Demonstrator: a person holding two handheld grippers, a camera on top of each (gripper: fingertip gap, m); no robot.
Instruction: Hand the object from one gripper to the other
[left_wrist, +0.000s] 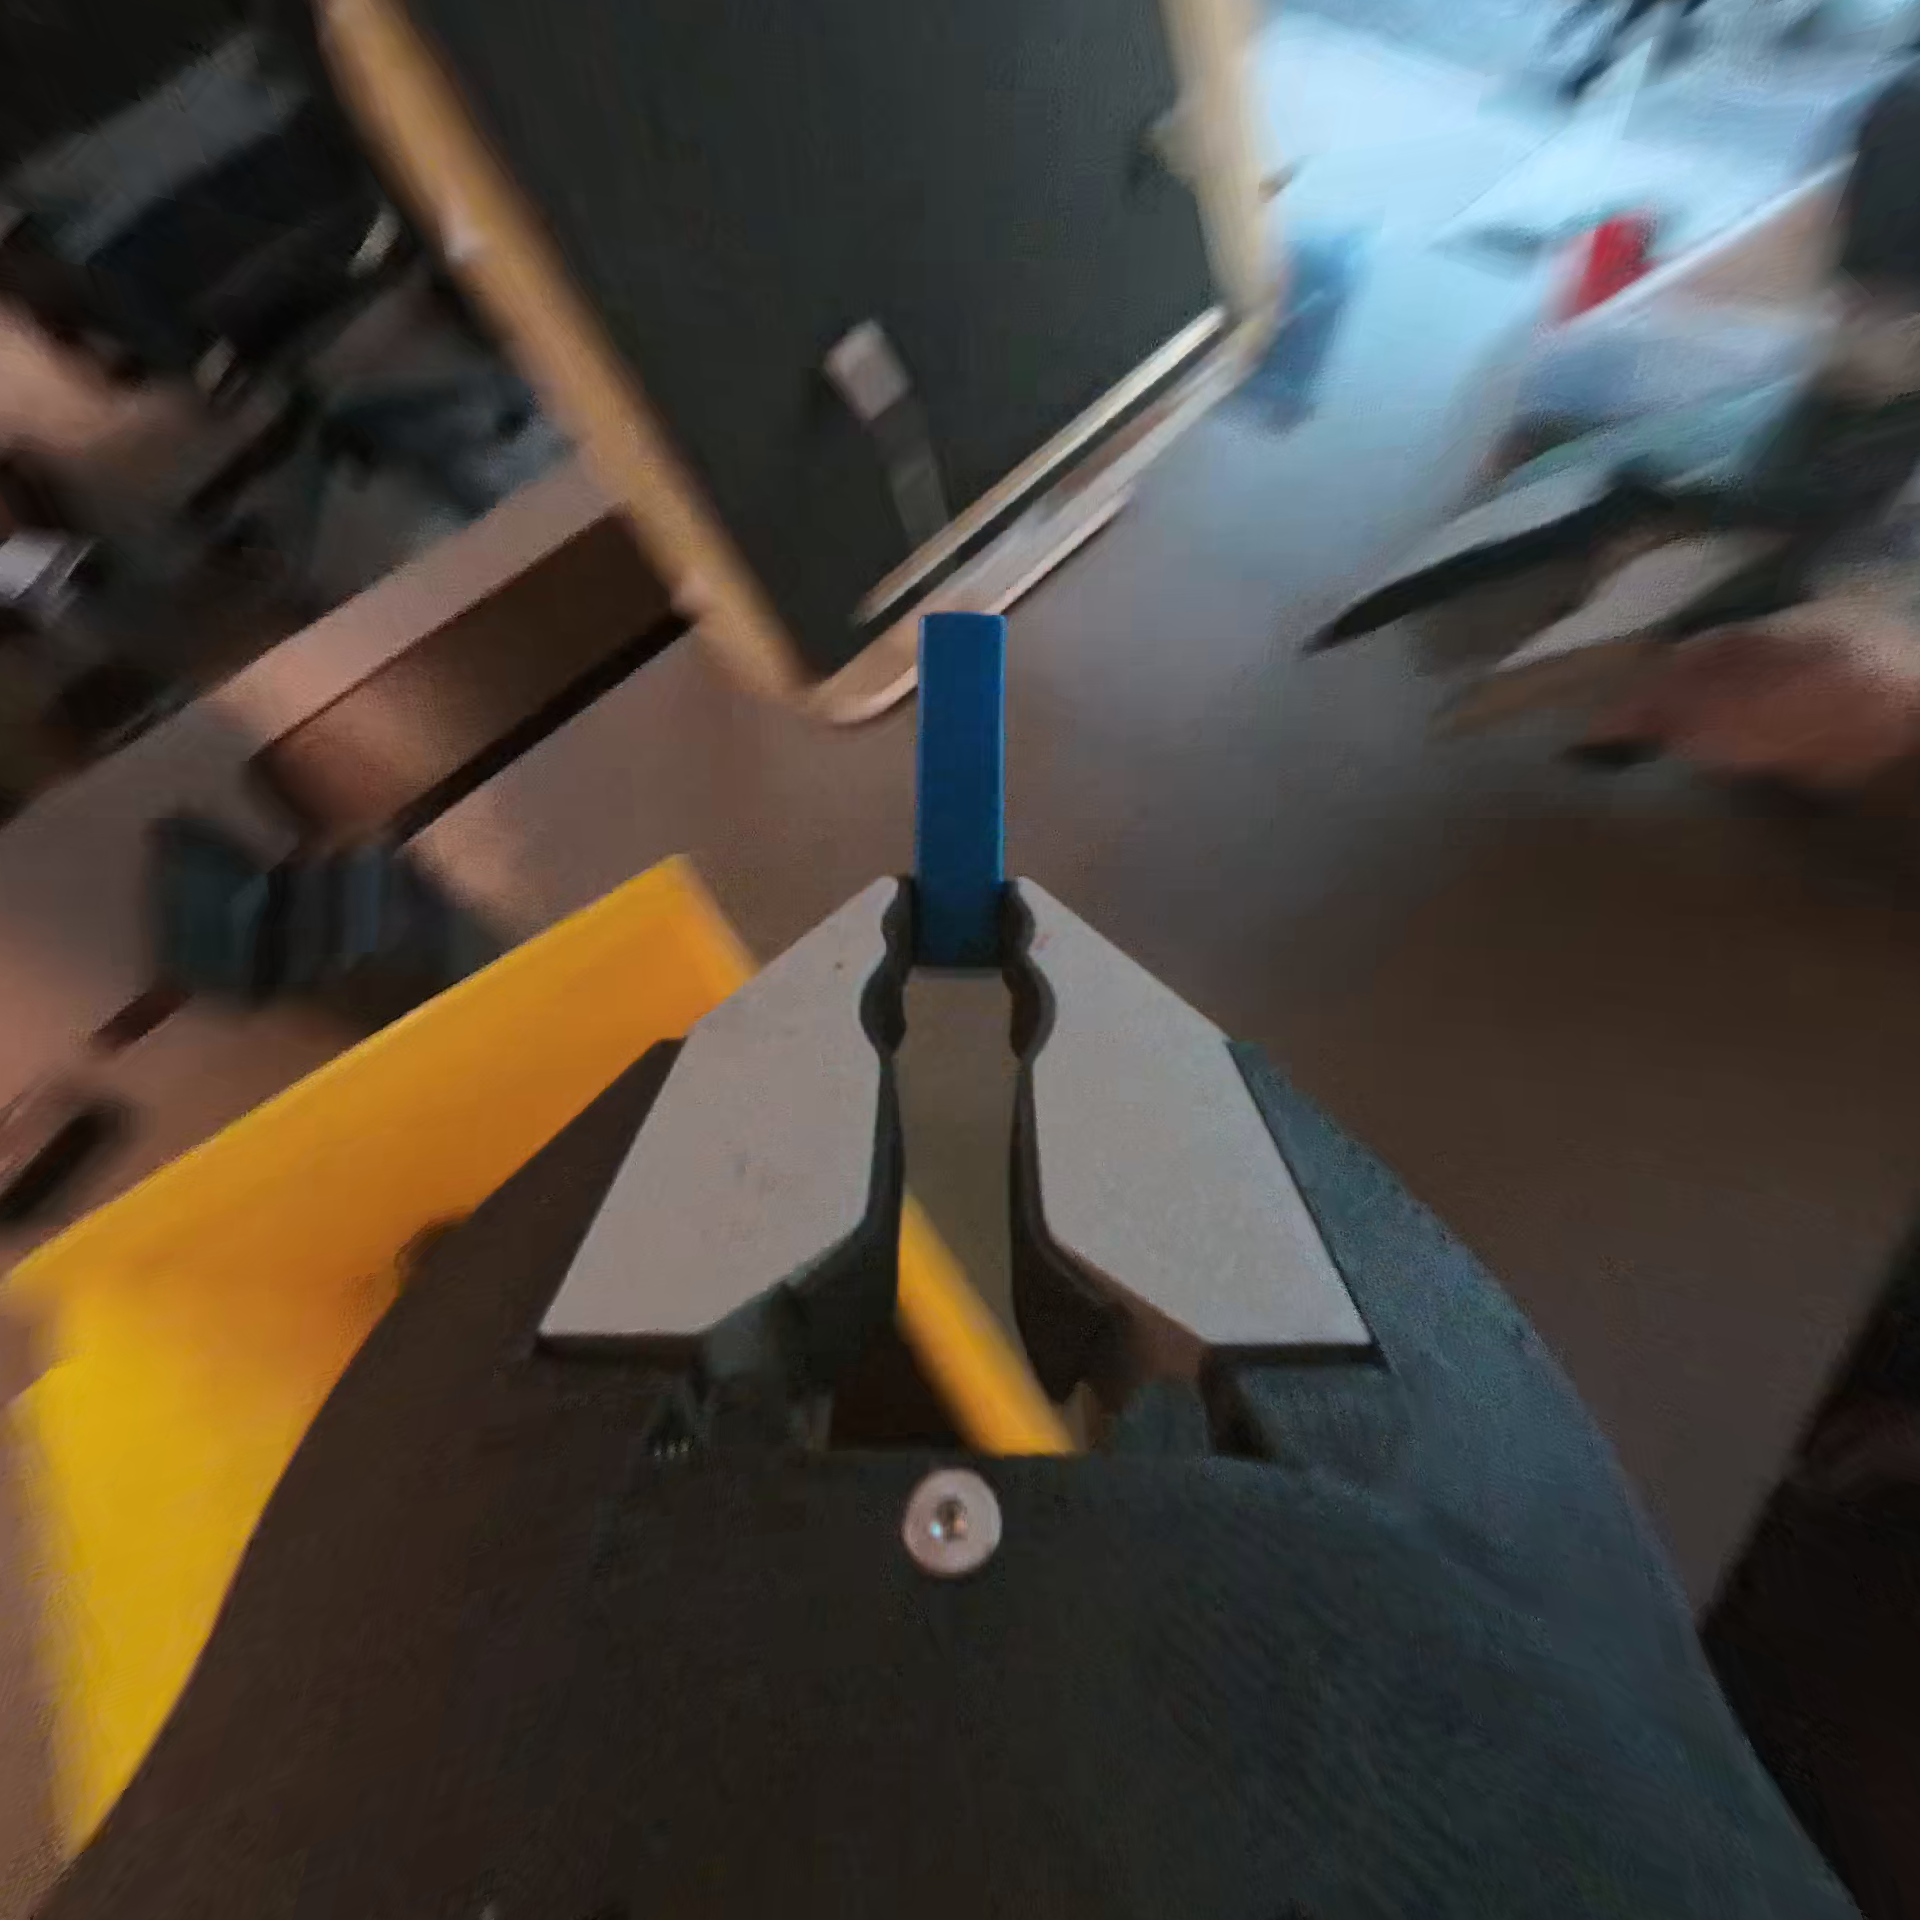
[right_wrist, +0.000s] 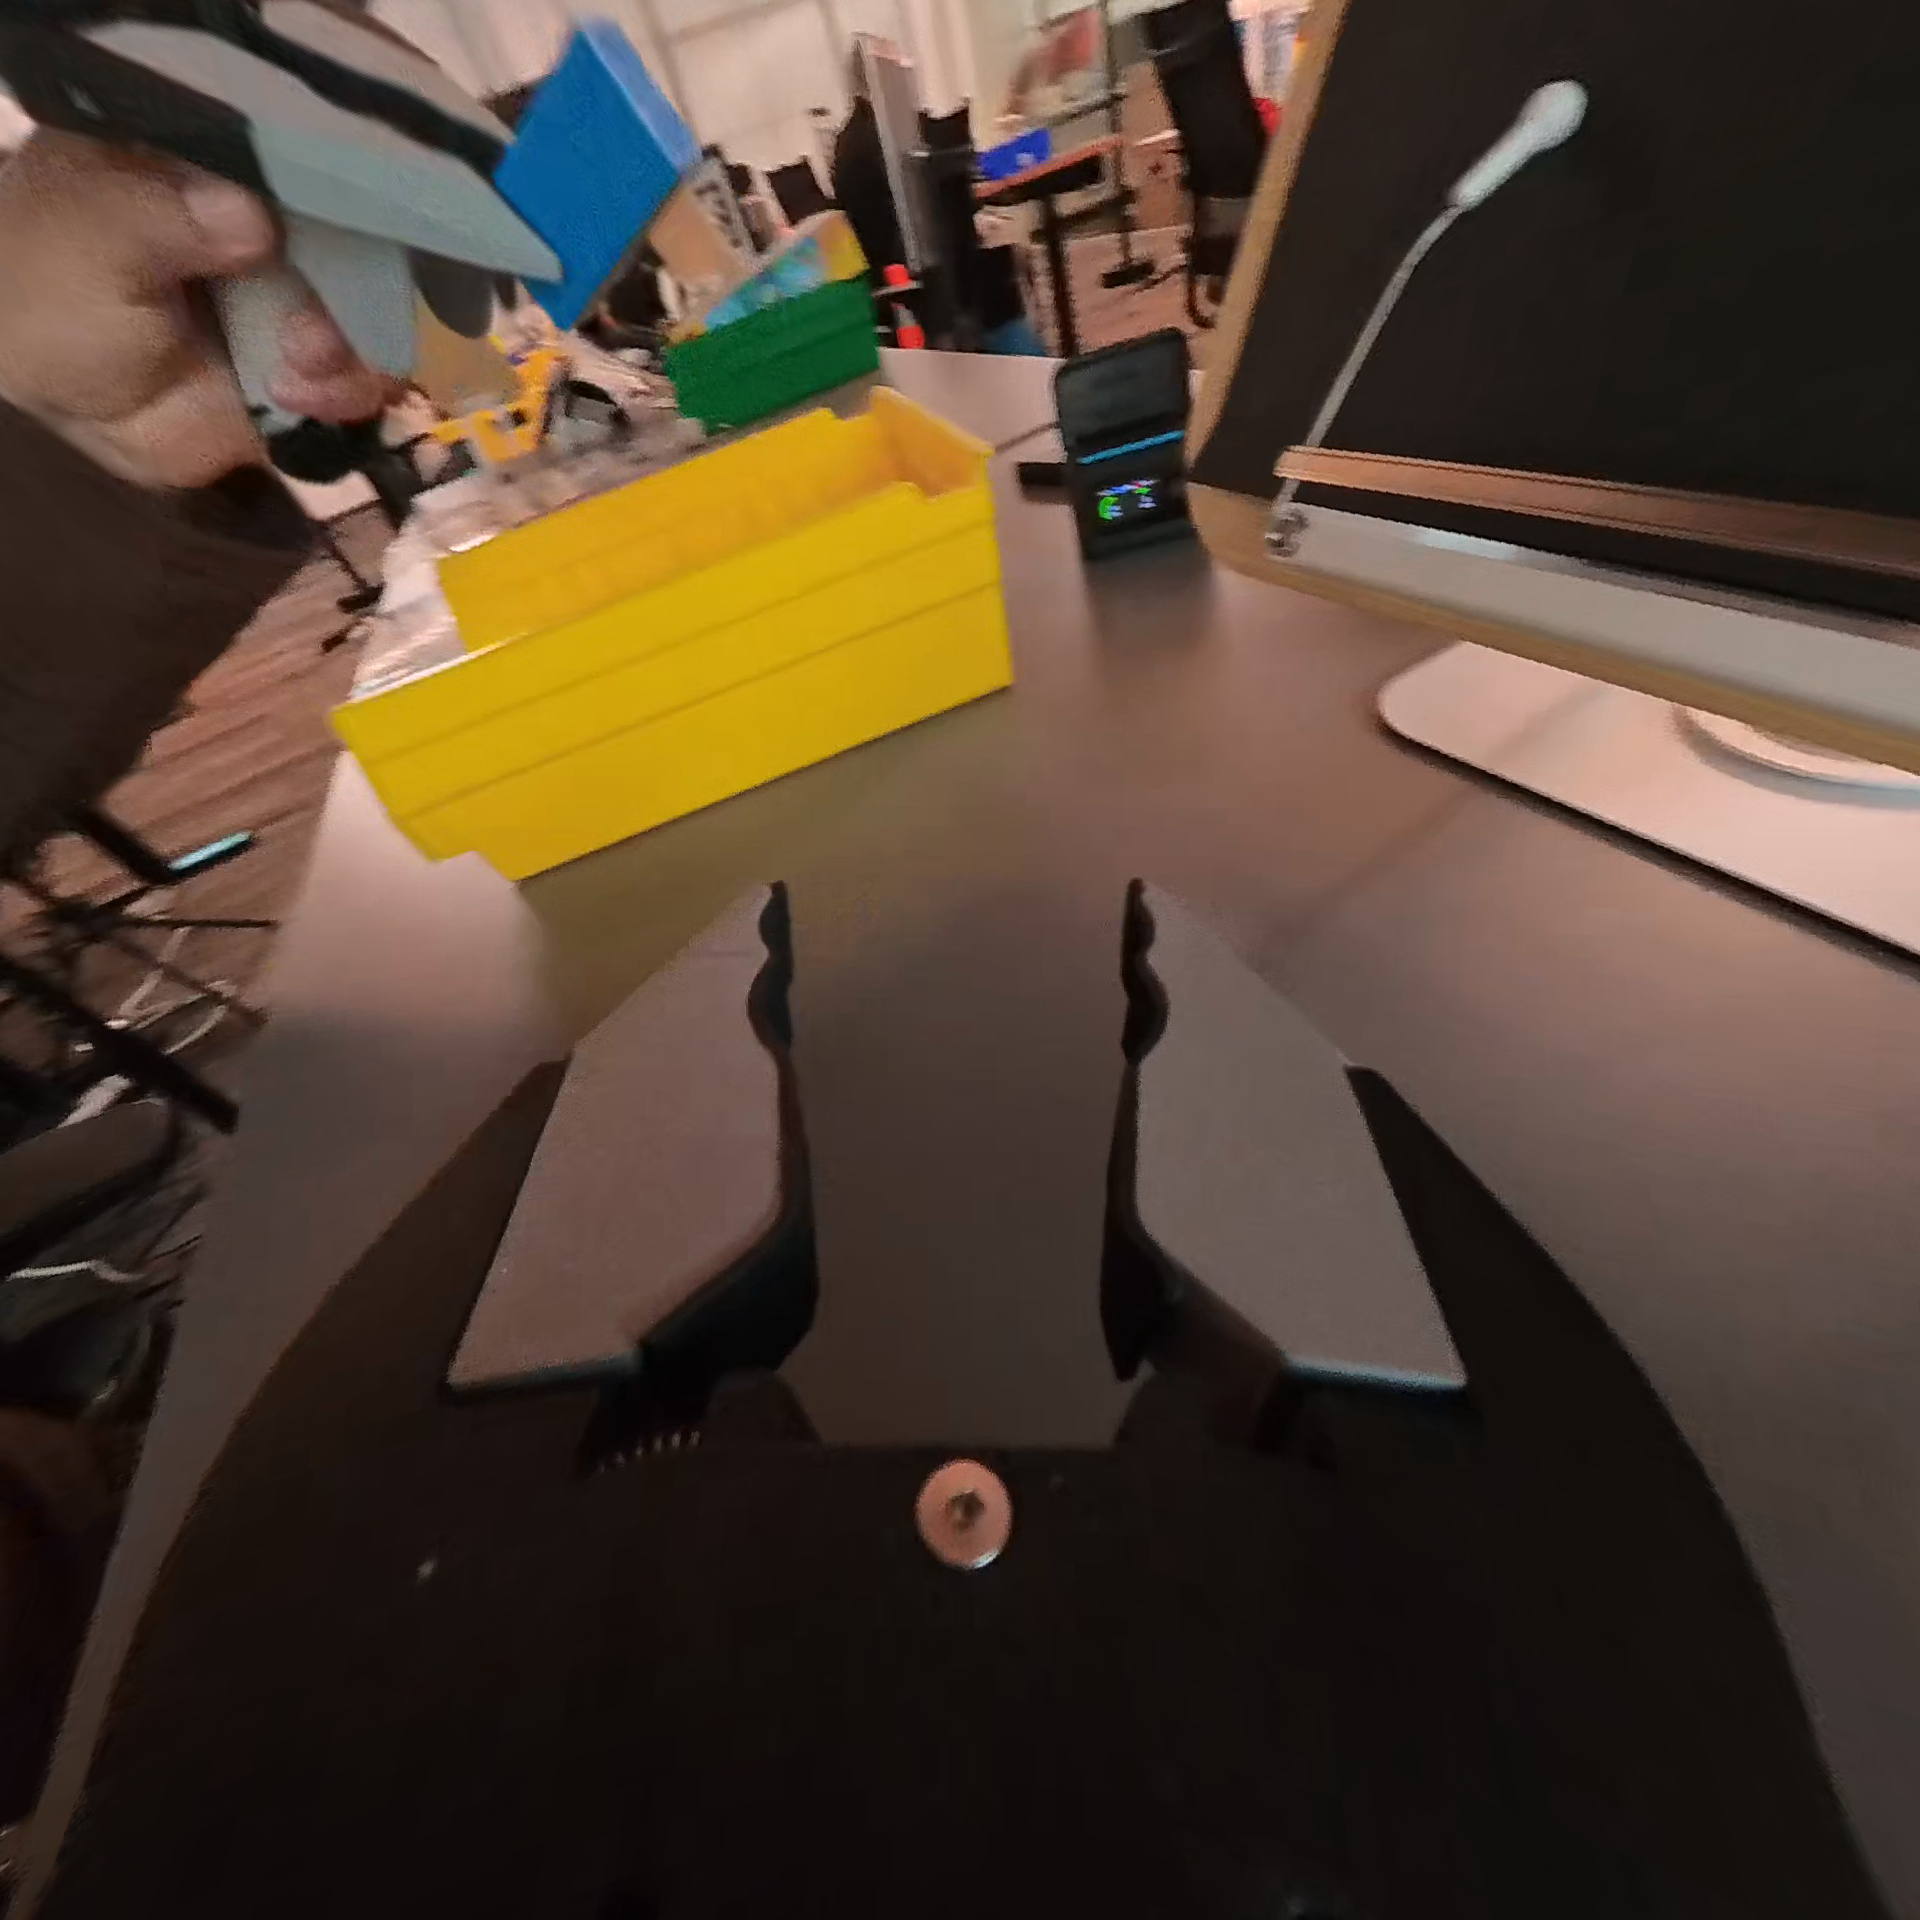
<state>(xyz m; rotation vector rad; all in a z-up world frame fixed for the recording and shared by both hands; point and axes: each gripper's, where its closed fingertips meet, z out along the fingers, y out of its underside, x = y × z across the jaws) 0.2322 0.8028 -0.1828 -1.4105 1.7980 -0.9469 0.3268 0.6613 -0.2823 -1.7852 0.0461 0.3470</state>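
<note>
My left gripper (left_wrist: 959, 925) is shut on a flat blue block (left_wrist: 961, 769), which sticks out edge-on past the fingertips, held in the air above the dark table. In the right wrist view the same left gripper (right_wrist: 499, 177) shows at the top left in a person's hand, with the blue block (right_wrist: 597, 171) seen broadside. My right gripper (right_wrist: 954, 935) is open and empty, low over the dark table (right_wrist: 1039, 790), well below and to the right of the block. In the left wrist view the right gripper (left_wrist: 1382, 623) is a blurred shape at the right.
A yellow bin (right_wrist: 707, 665) stands on the table ahead of my right gripper; its corner shows below my left gripper (left_wrist: 343, 1122). A monitor with a silver base (right_wrist: 1558, 758) is at the right, a small black device with a screen (right_wrist: 1127, 457) behind, a green bin (right_wrist: 774, 358) farther back. My hands' fingertips stand some 20 cm from each other.
</note>
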